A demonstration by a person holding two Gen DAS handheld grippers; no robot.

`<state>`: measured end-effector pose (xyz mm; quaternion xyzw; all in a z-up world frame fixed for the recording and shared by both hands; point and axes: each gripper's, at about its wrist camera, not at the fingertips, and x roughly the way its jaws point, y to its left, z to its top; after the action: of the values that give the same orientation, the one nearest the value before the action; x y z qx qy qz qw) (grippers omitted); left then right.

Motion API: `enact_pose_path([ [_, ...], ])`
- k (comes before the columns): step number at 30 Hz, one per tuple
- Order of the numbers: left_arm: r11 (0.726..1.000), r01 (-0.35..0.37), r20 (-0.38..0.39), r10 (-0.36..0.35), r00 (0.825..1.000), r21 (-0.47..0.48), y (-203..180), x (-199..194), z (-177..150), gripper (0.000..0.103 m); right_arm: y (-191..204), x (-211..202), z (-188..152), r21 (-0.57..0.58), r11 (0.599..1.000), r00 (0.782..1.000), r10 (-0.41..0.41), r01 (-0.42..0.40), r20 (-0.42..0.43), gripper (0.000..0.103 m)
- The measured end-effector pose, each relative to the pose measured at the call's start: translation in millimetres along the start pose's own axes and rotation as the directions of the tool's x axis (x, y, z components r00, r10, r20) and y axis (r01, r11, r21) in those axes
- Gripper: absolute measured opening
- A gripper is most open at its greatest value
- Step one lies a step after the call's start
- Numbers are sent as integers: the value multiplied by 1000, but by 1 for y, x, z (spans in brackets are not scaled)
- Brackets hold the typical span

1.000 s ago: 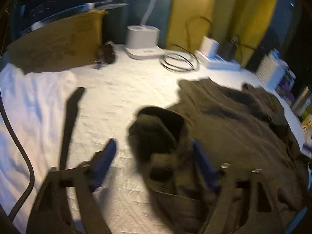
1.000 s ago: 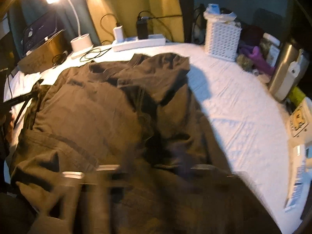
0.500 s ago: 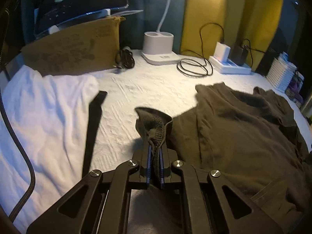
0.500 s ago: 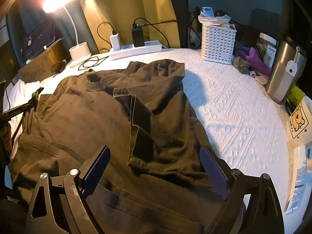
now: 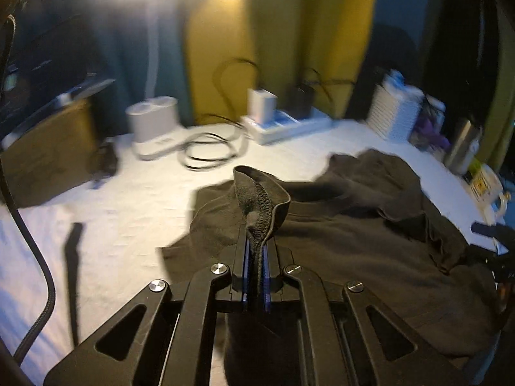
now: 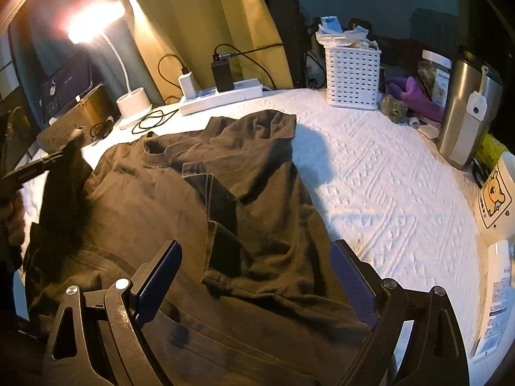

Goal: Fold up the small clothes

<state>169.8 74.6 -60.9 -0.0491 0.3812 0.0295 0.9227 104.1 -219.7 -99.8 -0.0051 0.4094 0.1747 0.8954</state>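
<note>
Left wrist view: left tool (image 5: 256, 241) clamped tight on a bunched fold of the dark brown t-shirt (image 5: 370, 234), sleeve-hem stitching poking up past the fingertips. Gripped fabric is lifted off the surface (image 5: 135, 199); the rest of the shirt lies spread toward the right edge. Frame is motion-blurred.

Right wrist view: right tool (image 6: 254, 276) jaws wide, nothing between the blue pads (image 6: 159, 276), hovering over the near hem of the shirt. Shirt covers the middle and left of the white quilted surface, collar toward the far edge, right sleeve folded in over the chest. The left tool shows at the left edge with the raised cloth hanging from it.

Along the far edge: lit desk lamp (image 6: 133, 103), coiled black cable (image 6: 154, 120), power strip (image 6: 222, 95) with chargers plugged in, white basket (image 6: 352, 77). Far right corner: steel tumbler (image 6: 466, 109). White garment (image 5: 22, 257) at the left edge, beside a cardboard box (image 5: 48, 148).
</note>
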Motion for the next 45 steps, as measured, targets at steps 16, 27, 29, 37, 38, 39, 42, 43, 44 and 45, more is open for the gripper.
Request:
enact_pose_path([
  [16,987,160,-204,-151,967,29,-41,21,-25,59,-20,-2,-14,40,999,1000,-26,26,3,94],
  [27,971,234,-256,-239,937,-51,-34,20,-49,59,-6,2,-14,24,1000,1000,-13,13,-4,94],
  [29,949,311,-263,-311,913,-46,-43,15,-50,59,-4,1,-15,25,1000,1000,-18,18,-6,94],
  [37,989,126,-198,-141,970,-83,-9,6,-41,59,-8,1,-19,37,999,999,-35,36,-20,94],
  [38,987,132,-206,-149,967,-94,-6,10,-42,59,-7,1,-19,36,999,999,-36,37,-21,94],
  [39,981,160,-220,-180,959,-107,-6,14,-44,59,-7,1,-19,34,999,999,-38,39,-22,94],
  [42,964,249,-251,-264,931,-90,-26,23,-50,59,-7,-3,-19,32,998,999,-49,50,-12,94],
  [43,960,269,-256,-282,925,-83,-30,23,-51,59,-8,-6,-19,33,998,998,-60,60,-6,94],
  [44,957,283,-252,-291,923,-68,-39,21,-51,59,-9,-9,-19,36,997,998,-70,70,-1,94],
  [45,955,290,-245,-296,923,-61,-42,19,-51,59,-11,-13,-20,42,996,997,-82,82,7,94],
])
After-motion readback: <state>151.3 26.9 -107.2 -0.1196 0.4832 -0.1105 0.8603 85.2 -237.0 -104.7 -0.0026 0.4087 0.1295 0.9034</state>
